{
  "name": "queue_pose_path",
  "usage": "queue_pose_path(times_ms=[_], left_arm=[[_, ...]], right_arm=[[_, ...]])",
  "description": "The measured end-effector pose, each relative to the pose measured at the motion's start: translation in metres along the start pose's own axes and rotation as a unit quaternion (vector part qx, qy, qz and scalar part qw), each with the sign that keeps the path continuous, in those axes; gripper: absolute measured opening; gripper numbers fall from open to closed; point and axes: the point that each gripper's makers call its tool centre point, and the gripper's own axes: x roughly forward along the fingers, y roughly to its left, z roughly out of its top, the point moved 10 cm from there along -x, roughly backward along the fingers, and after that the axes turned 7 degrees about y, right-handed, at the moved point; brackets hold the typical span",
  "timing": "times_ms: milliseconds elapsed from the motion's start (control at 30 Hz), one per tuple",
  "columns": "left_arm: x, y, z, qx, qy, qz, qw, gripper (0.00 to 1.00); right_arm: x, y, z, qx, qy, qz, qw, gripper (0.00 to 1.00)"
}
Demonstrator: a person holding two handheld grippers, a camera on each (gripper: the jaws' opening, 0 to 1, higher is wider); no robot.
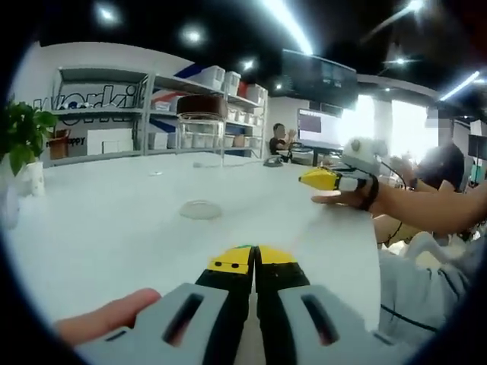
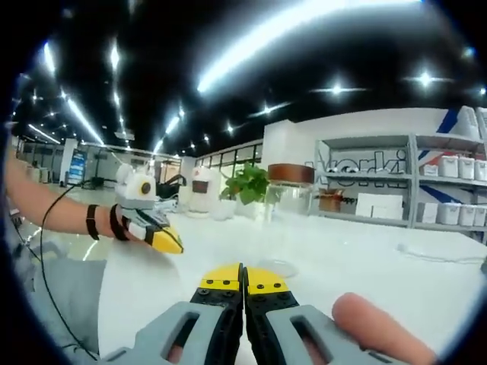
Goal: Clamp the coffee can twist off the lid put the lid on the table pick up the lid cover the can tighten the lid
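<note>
A clear glass coffee can with a dark brown lid (image 1: 202, 115) stands upright on the far side of a wide white desk (image 1: 114, 220), its long axis vertical, the lid on top. In the left gripper view it sits ahead of the left gripper (image 1: 254, 262) and slightly to its left, well apart from the yellow-tipped jaws, which are pressed together and hold nothing. A small round clear disc (image 1: 201, 209) lies flat on the desk between those jaws and the can.

In the right gripper view the same can (image 2: 291, 188) stands ahead and a little to the right of the right gripper (image 2: 243, 278), whose jaws are also pressed together and empty. Judging by both views, neither gripper is clearly nearer; both would need to travel forward across the desk to reach the can.

Each view catches the other gripper hovering off to the side. The right gripper view also shows a leafy green potted plant (image 2: 247, 184) just beside the can. The left gripper view shows grey shelving with white boxes (image 1: 221, 84) behind it.
</note>
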Motion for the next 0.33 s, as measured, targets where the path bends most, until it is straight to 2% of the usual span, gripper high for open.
queue_pose_path(times_ms=[133,333], left_arm=[[-0.0018,0.0026,0.0002,-0.015,-0.006,0.012,0.9998,0.00],[0.0003,0.0002,-0.0029,-0.012,0.007,0.012,0.9998,0.00]], right_arm=[[-0.0018,-0.0013,-0.0008,0.000,0.001,-0.018,0.9998,0.00],[-0.0014,0.0012,-0.0030,-0.002,0.013,-0.023,0.9996,0.00]])
